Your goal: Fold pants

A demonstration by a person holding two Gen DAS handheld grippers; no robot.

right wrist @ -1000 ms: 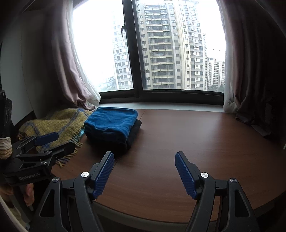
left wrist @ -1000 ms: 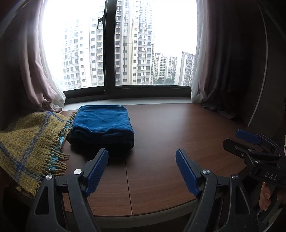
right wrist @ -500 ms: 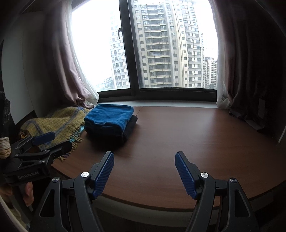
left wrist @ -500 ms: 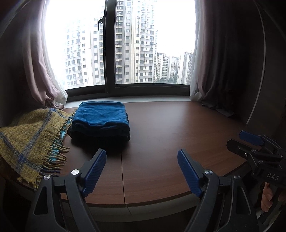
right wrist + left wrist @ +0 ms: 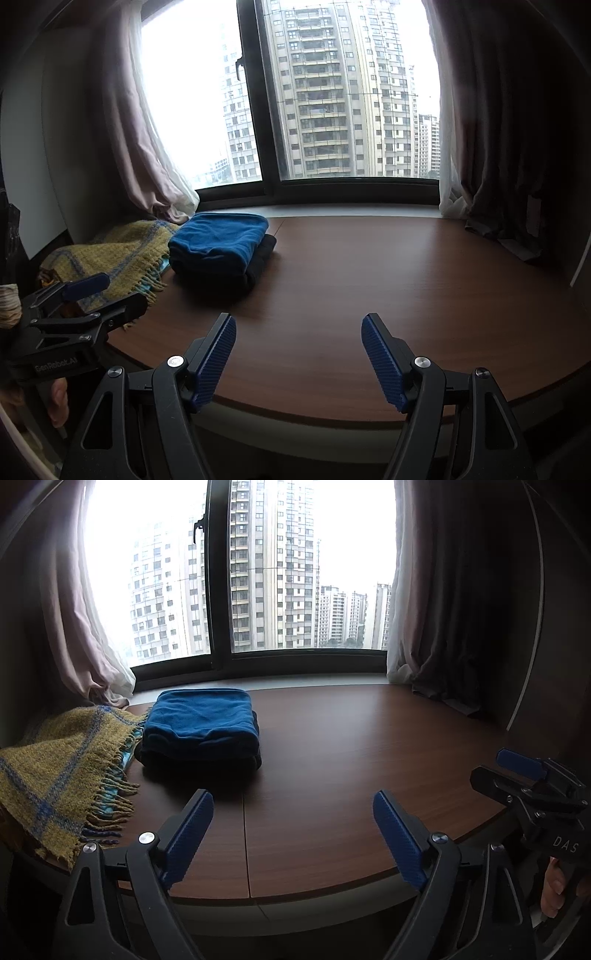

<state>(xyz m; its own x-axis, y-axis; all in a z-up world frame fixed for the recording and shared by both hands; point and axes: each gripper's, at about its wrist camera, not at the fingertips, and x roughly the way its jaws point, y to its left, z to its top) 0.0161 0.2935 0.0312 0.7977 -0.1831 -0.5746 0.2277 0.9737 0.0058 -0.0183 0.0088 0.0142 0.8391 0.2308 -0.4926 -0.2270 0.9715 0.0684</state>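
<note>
Leftmost, yellow plaid blanket [image 5: 55,771] draped over desk [image 5: 351,746] edge. Just beside it, blue pants [image 5: 201,722] folded atop dark folded garment [image 5: 260,264]. Left tool [image 5: 293,830] wide, jaws just been opening, nothing between. Right tool [image 5: 298,354] wide, empty, over bare desk.

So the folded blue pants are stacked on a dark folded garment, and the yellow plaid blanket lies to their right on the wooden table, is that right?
Not quite. The yellow plaid blanket lies to the left of the folded blue pants, not the right, as the left wrist view shows. The rest holds: the pants sit on a dark folded garment on the wooden table.
</note>
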